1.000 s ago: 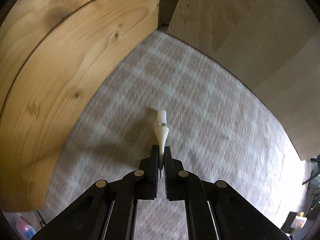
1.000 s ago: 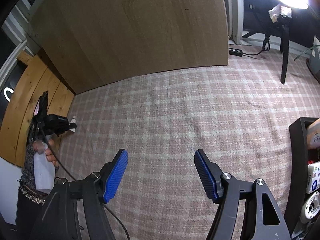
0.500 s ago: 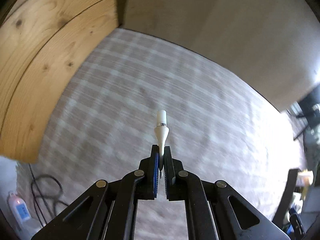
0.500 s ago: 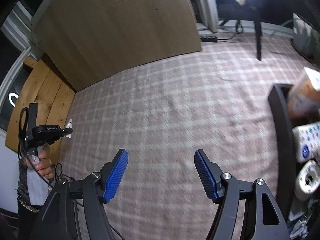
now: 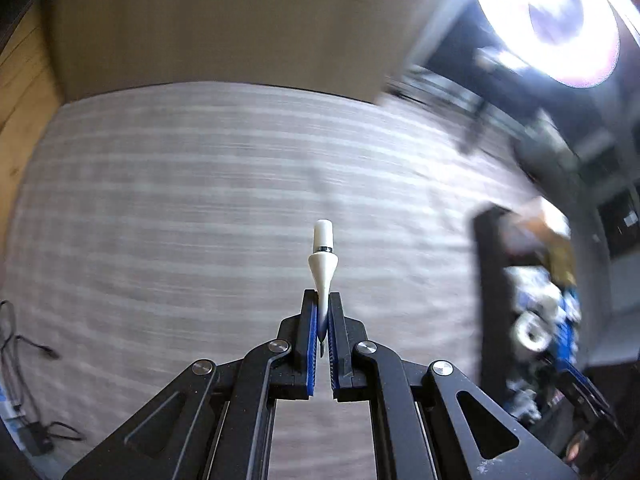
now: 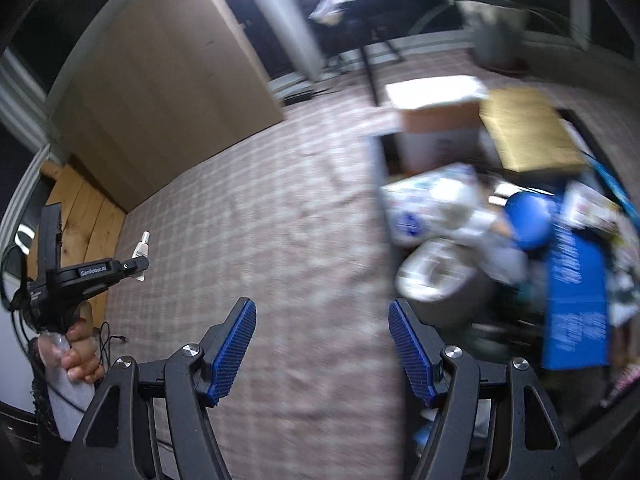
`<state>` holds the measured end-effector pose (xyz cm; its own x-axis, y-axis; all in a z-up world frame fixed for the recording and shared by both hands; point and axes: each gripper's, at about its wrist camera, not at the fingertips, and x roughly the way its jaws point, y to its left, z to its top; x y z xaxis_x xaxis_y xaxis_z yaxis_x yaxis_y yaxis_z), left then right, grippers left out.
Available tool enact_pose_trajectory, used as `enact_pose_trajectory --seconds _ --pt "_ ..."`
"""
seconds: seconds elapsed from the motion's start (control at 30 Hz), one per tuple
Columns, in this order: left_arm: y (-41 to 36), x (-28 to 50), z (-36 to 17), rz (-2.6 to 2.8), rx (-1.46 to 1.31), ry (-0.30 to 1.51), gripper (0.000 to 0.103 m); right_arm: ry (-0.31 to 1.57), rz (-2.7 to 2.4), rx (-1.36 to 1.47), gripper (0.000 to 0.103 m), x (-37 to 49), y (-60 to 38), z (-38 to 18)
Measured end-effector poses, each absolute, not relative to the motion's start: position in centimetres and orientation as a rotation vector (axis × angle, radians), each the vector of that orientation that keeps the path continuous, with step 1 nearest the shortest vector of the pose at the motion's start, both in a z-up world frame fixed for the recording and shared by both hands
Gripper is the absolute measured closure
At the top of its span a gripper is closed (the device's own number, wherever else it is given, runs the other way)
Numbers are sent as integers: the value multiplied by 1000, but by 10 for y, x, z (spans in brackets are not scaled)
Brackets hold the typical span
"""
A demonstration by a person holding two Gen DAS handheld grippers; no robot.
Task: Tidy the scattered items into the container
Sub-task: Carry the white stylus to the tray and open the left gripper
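My left tongs (image 5: pixel 323 322) are clamped on the thin end of a small white tube (image 5: pixel 322 264), its cap pointing away from me over the checked rug (image 5: pixel 200 220). A second ago they faced the wood-panelled corner; now the black bin (image 5: pixel 482 280) shows at the right of their view, so I have swung toward it. My right tongs (image 6: pixel 322 346) stand wide with nothing between them, and the bin (image 6: pixel 378 168), already crammed with packets and rolls, now fills their right side. I judge the drop is next.

Checked carpet (image 6: pixel 280 240), pale wood panel (image 6: pixel 160 100) (upright), ring light (image 5: pixel 560 20), perhaps lamp.
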<state>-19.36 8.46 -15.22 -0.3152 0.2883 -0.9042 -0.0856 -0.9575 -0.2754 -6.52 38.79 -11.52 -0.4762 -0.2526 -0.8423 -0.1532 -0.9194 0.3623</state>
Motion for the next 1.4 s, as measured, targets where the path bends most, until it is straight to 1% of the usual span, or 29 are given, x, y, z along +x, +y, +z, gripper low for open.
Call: enact_pose_trajectory --seconds 0.13,0.4,0.7,0.77,0.83,0.9,0.97,1.03,1.1,1.3,1.4 --pt "175 -172 -132 2280 -1607 -174 99 -661 -2625 1575 38 -38 435 -112" --pt "302 -165 -121 2179 -1517 -24 99 -705 -2702 1583 38 -9 506 -113" --pt "387 -164 -130 2152 -1484 103 98 -630 -2761 1635 38 5 553 -123" --pt "398 -165 -133 2152 -1484 113 98 -650 -2749 1631 35 7 562 -125" --pt "406 -165 -133 2150 -1485 109 98 -677 -2743 1619 28 8 570 -127" --pt "412 -164 -133 2142 -1471 115 97 -687 -2740 1615 27 9 575 -127" --pt "414 -163 -133 2137 -1479 103 91 -690 -2735 1617 27 10 579 -128" --pt "414 -162 -131 2148 -1476 99 77 -695 -2731 1620 26 11 583 -129" --pt "412 -160 -128 2165 -1472 105 72 -698 -2719 1625 25 11 585 -131" --pt "393 -152 -123 2218 -1477 103 63 -668 -2680 1652 25 6 584 -136" --pt "378 -146 -123 2246 -1487 101 60 -619 -2668 1686 25 2 576 -135"
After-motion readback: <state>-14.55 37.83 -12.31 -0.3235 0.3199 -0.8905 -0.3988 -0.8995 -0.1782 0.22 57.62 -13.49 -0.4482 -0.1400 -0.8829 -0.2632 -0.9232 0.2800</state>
